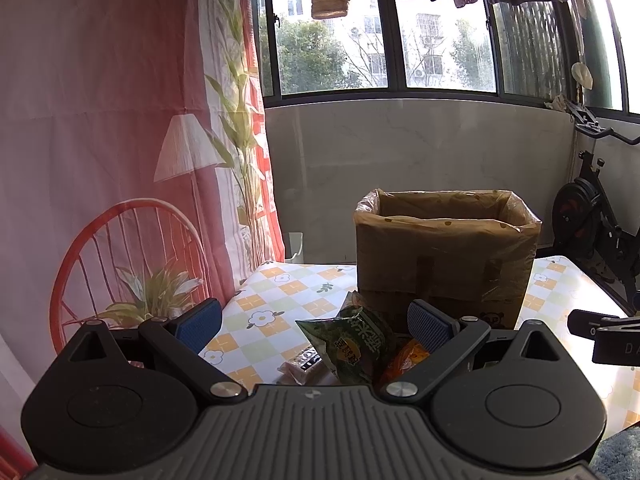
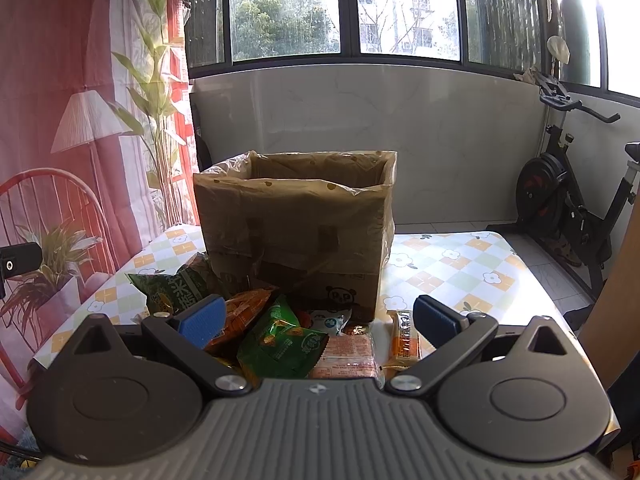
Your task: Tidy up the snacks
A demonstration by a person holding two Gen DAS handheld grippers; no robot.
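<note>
- Left wrist view: the left gripper (image 1: 316, 326) stands with its blue-padded fingers (image 1: 200, 328) spread wide and nothing between them touching; it hovers low over the table with the checked floral cloth (image 1: 280, 292); the dark green crinkled snack packet with yellow print (image 1: 352, 344) lies just ahead, nearer the right-hand finger; an orange packet (image 1: 406, 360) lies beside it, partly hidden by that finger; a pinkish wrapped snack (image 1: 296, 372) lies close under the gripper body; behind them stands the tall brown cardboard box lined with a clear plastic bag (image 1: 446, 256), open at the top; a black part of the right gripper (image 1: 608, 334) shows at the right edge.
- Right wrist view: the right gripper (image 2: 318, 322) is also spread wide and empty; the heap of snacks lies directly before and between its fingers; a bright green foil packet (image 2: 280, 344) in the middle, a pale pink flat packet (image 2: 348, 354) touching it, an orange bar wrapper (image 2: 404, 338) near the right-hand finger, the dark green packet at the left; the box rises just behind the heap.
</note>
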